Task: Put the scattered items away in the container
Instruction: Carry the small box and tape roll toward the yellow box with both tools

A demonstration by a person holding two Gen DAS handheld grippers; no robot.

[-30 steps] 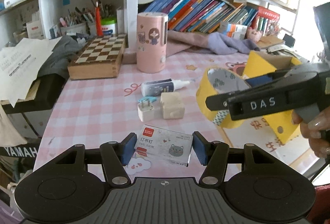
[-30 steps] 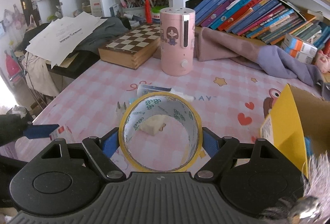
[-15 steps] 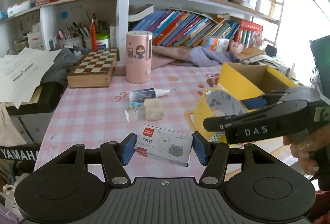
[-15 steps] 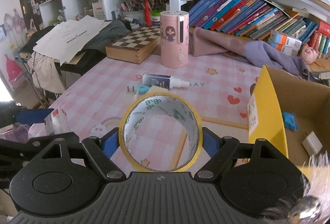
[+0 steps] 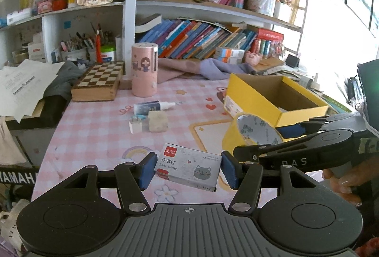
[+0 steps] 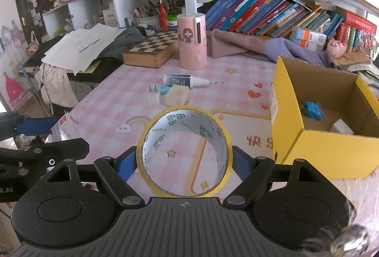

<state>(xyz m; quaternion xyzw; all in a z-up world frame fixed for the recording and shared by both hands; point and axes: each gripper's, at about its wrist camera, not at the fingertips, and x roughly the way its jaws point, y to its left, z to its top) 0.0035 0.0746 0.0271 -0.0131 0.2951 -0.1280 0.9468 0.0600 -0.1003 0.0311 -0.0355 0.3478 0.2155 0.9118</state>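
The right tongs (image 6: 184,158) clamp a tape roll (image 6: 184,152) by its outer sides, its open core facing the camera, above the pink checked table (image 6: 118,91). To the right stands an open yellow box (image 6: 319,150) holding a blue item (image 6: 313,110) and a white one (image 6: 341,128). Farther back lie a bottle (image 6: 183,80), a plug (image 6: 153,96) and a pale block (image 6: 176,98), close together.

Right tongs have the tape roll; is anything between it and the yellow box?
Nothing visible. The tape roll is held left of the box, with only bare tablecloth between them, and the box's top is open.
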